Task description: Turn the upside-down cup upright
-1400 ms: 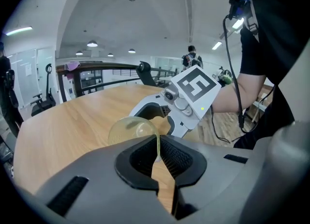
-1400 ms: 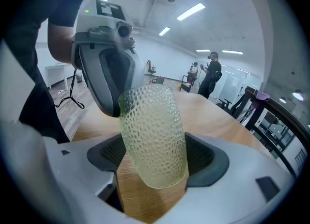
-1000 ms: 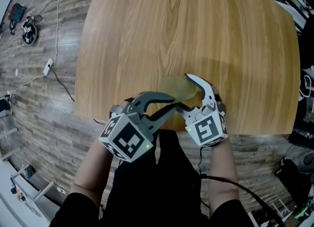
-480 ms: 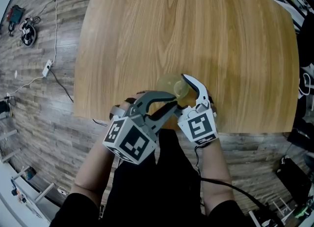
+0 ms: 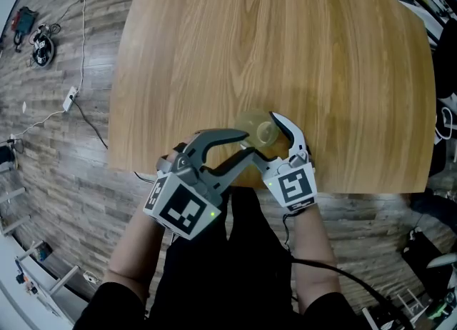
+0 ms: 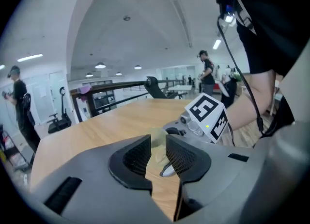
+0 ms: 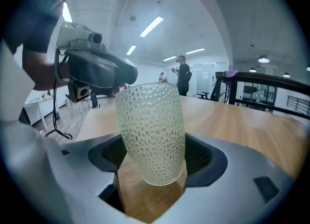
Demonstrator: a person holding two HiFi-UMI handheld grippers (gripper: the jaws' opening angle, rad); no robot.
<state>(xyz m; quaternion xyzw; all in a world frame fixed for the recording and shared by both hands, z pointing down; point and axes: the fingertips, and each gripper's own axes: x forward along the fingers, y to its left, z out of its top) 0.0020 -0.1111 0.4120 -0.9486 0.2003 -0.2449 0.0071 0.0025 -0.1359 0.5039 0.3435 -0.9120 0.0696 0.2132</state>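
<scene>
1st inspector: Largest item first. Wooden worktop [image 5: 285, 50], light grain, rounded corners. Both tools are over its near edge.

2nd inspector: Noted. Left tool [image 5: 246, 144]?

1st inspector: Grey body, marker cube [image 5: 182, 207] toward the person. In the left gripper view the left tool [image 6: 156, 152] has its jaws at a narrow gap; they have just been opening. The cup shows in that gap at the tips, and the mesh pads [image 6: 137, 156] do not appear to press on it.

2nd inspector: Right tool [image 5: 258, 133]?

1st inspector: White jaws, closed on the cup from 2 sides. The right gripper view shows the right tool [image 7: 152, 157] with its pads [image 7: 199, 154] against the lower half of the cup wall.

2nd inspector: And the cup [image 5: 250, 123] itself?

1st inspector: Pale yellow-green, translucent, dimpled all over [image 7: 151, 131]. It is between the 2 tools, just inside the near edge of the worktop, leaning slightly. Whether its lower end touches the wood cannot be told. Which end faces up cannot be settled either.
</scene>
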